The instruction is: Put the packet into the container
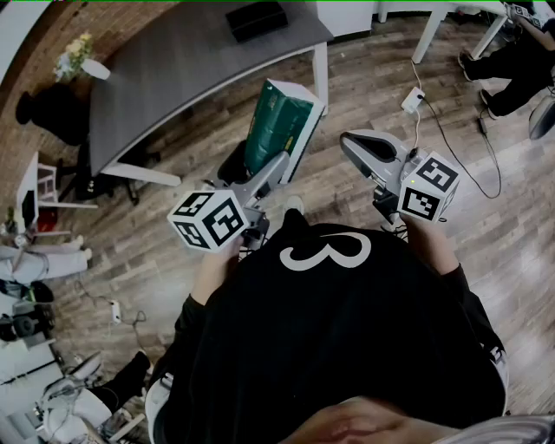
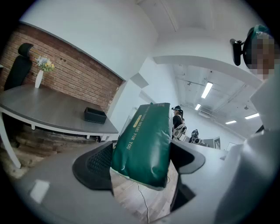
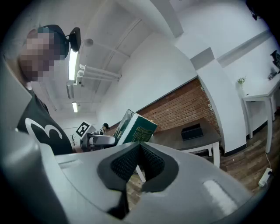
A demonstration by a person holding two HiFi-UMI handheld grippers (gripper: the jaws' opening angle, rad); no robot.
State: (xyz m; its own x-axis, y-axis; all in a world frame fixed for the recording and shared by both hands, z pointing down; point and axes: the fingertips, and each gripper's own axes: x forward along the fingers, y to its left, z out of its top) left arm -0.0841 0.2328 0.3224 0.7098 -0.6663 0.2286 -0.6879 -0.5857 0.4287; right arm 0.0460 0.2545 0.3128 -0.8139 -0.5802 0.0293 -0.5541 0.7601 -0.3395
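Note:
A green packet [image 1: 277,126] with a white edge is held upright in the air by my left gripper [image 1: 260,169], above the wooden floor and just right of the grey table [image 1: 173,78]. In the left gripper view the packet [image 2: 144,140] fills the gap of the left gripper [image 2: 142,162], with both pads against its sides. A black box-like container [image 1: 257,19] sits at the table's far end, also visible as the container [image 2: 95,115] and the container [image 3: 191,131]. My right gripper [image 1: 354,143] is shut and empty; the right gripper [image 3: 140,153] has its pads touching.
A white vase of flowers [image 1: 78,59] stands on the table's left end, with a black chair [image 1: 52,113] behind it. A power strip [image 1: 412,100] and its cable lie on the floor at right. Another person's legs [image 1: 512,61] show top right.

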